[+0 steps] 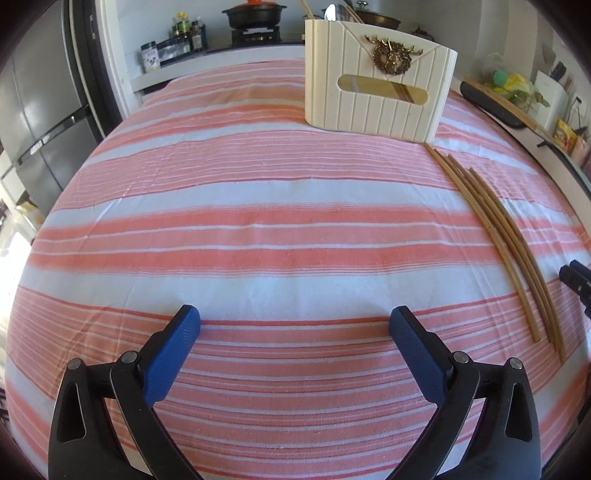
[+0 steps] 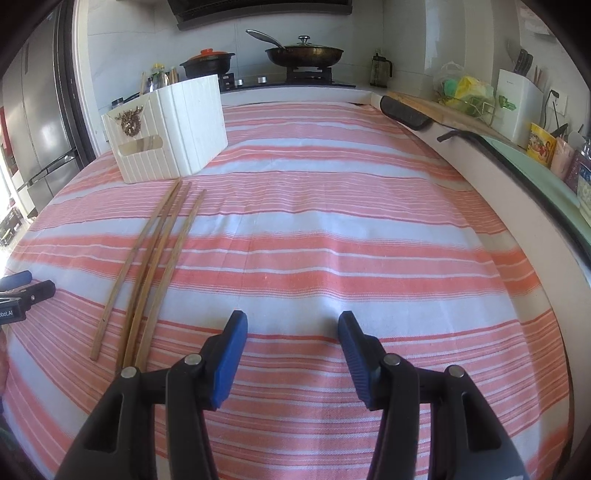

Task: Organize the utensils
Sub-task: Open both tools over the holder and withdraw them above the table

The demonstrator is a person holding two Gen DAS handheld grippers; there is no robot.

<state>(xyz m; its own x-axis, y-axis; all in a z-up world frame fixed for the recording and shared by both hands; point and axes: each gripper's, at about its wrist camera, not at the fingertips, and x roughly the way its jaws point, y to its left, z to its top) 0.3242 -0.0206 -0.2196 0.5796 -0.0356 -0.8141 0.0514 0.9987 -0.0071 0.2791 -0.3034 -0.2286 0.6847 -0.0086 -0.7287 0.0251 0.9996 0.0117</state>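
Several wooden chopsticks (image 1: 506, 236) lie side by side on the striped cloth, right of my left gripper (image 1: 294, 320), which is open and empty. In the right wrist view the chopsticks (image 2: 155, 258) lie left of my right gripper (image 2: 292, 325), also open and empty. A cream ribbed utensil holder (image 1: 376, 85) with a gold deer emblem stands at the far side, with chopsticks and a utensil inside; it also shows in the right wrist view (image 2: 170, 133). The chopsticks' far tips nearly touch its base.
The pink and white striped cloth (image 1: 258, 221) covers the table. Behind are a stove with a black pot (image 1: 255, 14) and a lidded pan (image 2: 304, 53), a fridge (image 1: 40, 103) at left, and a cluttered counter (image 2: 517, 110) along the right edge.
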